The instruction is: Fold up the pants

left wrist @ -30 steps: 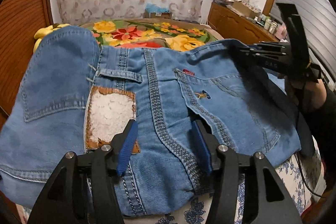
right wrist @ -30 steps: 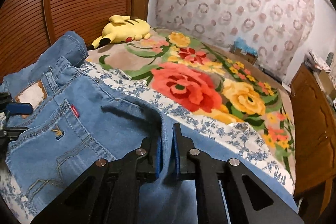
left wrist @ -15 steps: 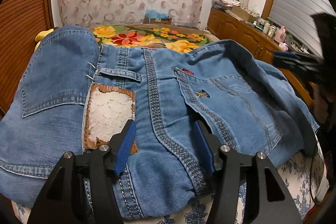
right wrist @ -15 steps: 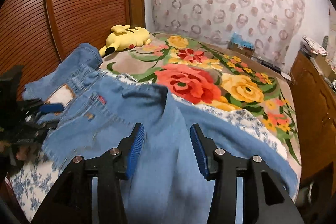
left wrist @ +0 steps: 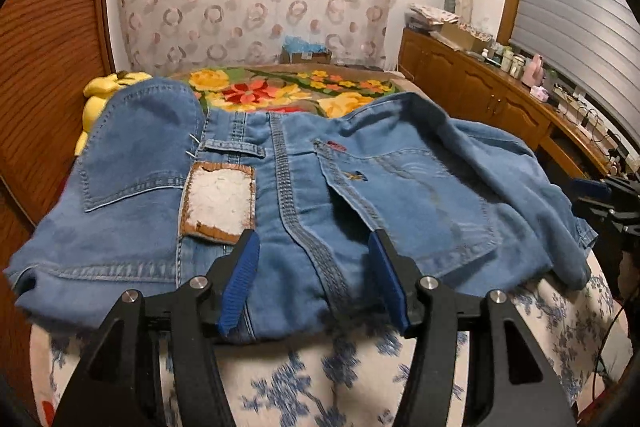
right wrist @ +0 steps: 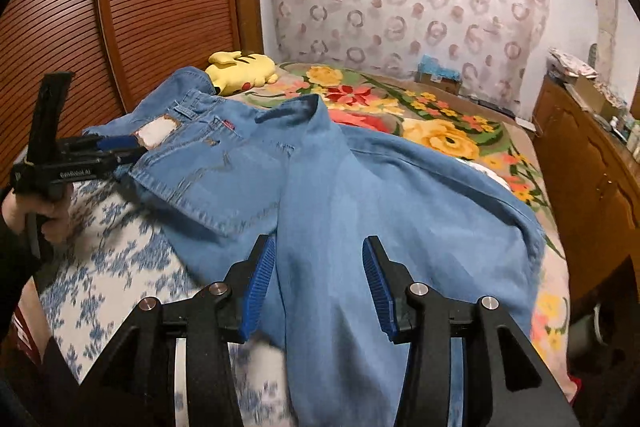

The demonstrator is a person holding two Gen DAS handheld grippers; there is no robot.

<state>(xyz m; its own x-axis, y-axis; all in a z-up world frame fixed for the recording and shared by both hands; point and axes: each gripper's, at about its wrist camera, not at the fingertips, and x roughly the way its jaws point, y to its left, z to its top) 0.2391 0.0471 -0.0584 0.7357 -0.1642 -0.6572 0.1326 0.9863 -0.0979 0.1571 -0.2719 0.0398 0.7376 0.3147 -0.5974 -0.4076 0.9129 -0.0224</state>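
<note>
While jeans (left wrist: 304,195) lie on bed (left wrist: 320,379), both tools (left wrist: 314,279) (right wrist: 318,279) gape, holding nothing.

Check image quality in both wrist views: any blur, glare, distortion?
Left wrist: heavy fisheye bending, dark vignette corners, jeans sharp, blue floral sheet near the left gripper smeared. Right wrist: same bending; sheet and denim edge below the right gripper motion-blurred, plush toy sharp. No glare.

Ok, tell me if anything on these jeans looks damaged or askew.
The waistband patch on the jeans looks worn, its face rubbed white with only a brown rim left. The fold is untidy: a leg lies bunched and slanted across the seat.
</note>
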